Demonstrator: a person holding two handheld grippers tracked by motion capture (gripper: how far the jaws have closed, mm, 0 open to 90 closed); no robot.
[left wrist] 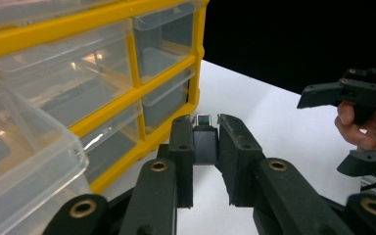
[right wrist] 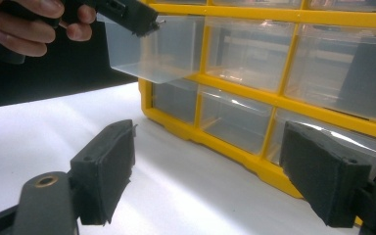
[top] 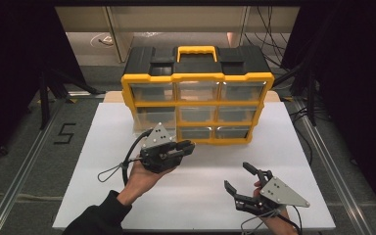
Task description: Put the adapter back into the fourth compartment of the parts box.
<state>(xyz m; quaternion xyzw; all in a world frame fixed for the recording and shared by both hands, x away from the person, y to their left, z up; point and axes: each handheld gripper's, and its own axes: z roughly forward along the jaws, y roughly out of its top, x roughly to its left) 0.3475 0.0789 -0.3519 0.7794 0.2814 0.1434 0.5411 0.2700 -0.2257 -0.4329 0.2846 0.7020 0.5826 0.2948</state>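
Note:
A yellow-and-black organizer (top: 198, 77) with clear drawers stands at the back of the white table. Its middle-left drawer (top: 147, 119) is pulled out, and the same drawer (right wrist: 152, 49) juts toward the camera in the right gripper view. My left gripper (top: 190, 145) hovers just in front of that drawer, shut on a small dark grey piece with a silver end (left wrist: 204, 142). My right gripper (top: 236, 175) is low at the front right, open, with nothing between its jaws (right wrist: 210, 171). It also appears at the right of the left gripper view (left wrist: 323, 134).
The white tabletop (top: 103, 147) has bare room left and front of the organizer. A cable loop (top: 110, 172) trails from the left gripper. Metal rails (top: 24, 161) run along both sides of the table, with dark curtains beyond.

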